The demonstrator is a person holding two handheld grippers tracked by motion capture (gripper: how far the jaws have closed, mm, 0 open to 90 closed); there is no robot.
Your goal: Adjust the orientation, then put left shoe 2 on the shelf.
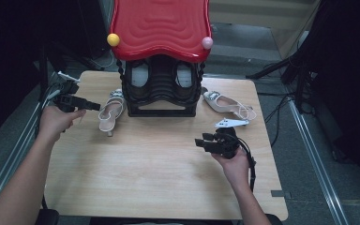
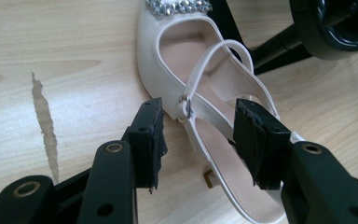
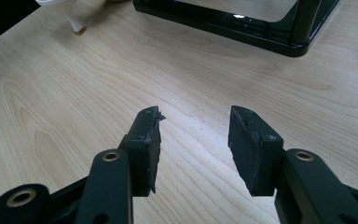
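White slingback shoe [image 2: 205, 116], bench [image 1: 159, 173] left: our left tongs [image 2: 198, 133] spread astride its strap, not pinching; right tongs [image 3: 196, 144] spread, idle. Next, we judge: close on it.

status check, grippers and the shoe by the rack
Left gripper open, jaws either side of the left shoe, not pressing. Right gripper open, nothing between its jaws. Shoe lies on table beside the rack.

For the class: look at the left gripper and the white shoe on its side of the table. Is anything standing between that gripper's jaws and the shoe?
Nothing visible does. The left gripper stands open directly over the white shoe, its jaws either side of the buckle strap.
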